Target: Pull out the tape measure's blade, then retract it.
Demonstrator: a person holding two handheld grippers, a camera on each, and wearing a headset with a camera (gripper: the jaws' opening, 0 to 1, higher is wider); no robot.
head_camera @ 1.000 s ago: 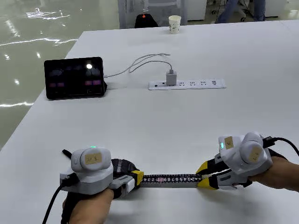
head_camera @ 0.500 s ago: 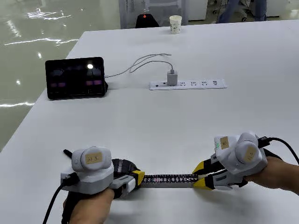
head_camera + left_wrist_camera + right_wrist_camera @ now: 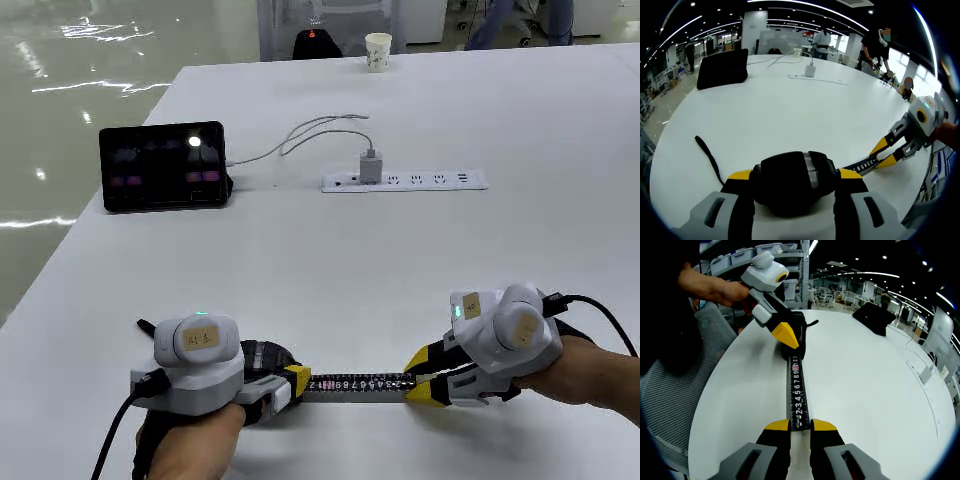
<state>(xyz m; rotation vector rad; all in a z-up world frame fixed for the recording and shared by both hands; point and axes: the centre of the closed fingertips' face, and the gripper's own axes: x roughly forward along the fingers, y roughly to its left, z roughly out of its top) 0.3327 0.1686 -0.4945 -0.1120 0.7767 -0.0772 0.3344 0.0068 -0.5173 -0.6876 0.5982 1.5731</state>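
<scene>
Tension holds the blade (image 3: 358,383) straight and level along the white table (image 3: 400,250), running nine to three across the bottom of the head view. At seven o'clock the left gripper (image 3: 293,380) is clamped around the tape measure (image 3: 265,362), anchoring its black case against the pull. At five o'clock the right gripper (image 3: 415,378) has its jaws pressed together on the blade's tip, the natural place to draw or feed it from. Only a short length is out.

Black tape measure (image 3: 264,362) — blade (image 3: 358,383) part-extended
</scene>
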